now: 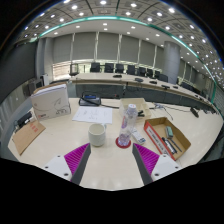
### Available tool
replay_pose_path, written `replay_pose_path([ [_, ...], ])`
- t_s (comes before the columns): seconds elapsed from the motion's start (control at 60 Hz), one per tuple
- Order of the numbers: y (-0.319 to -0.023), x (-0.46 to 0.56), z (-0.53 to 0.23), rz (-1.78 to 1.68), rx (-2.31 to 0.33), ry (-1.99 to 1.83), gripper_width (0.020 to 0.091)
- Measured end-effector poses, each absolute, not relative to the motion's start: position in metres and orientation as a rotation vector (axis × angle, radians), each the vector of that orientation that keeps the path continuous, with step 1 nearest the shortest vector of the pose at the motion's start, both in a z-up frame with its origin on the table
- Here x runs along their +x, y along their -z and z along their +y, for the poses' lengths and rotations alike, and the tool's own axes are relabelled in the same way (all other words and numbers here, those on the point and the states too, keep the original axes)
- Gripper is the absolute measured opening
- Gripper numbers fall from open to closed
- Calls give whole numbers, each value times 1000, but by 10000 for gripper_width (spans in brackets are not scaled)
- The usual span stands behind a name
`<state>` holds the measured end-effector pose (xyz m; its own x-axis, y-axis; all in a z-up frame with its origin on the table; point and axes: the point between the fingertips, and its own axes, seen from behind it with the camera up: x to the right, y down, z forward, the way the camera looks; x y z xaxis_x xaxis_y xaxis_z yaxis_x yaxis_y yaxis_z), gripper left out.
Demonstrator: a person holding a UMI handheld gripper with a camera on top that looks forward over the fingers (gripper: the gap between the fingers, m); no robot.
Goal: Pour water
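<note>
Cup [97,134] and bottle [126,127] stand beyond open hand-held gripper [110,160] fingers.

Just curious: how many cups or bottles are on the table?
2: a cup just ahead of the open gripper, and a bottle beside it on a coaster. Clutter may hide others.

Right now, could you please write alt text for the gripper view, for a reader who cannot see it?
The open gripper hovers over a pale wooden table, pointing at a white cylindrical cup and a clear plastic bottle on a red round coaster just ahead. An open cardboard box lies beside the bottle.
</note>
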<state>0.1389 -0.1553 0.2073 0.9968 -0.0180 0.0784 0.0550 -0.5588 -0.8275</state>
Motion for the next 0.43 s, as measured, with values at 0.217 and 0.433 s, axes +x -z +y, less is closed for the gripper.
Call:
replay_pose_path([
  [0.217, -223, 93, -218, -37, -2182, 69, 858],
  [0.433, -235, 91, -237, -43, -2159, 129, 861],
])
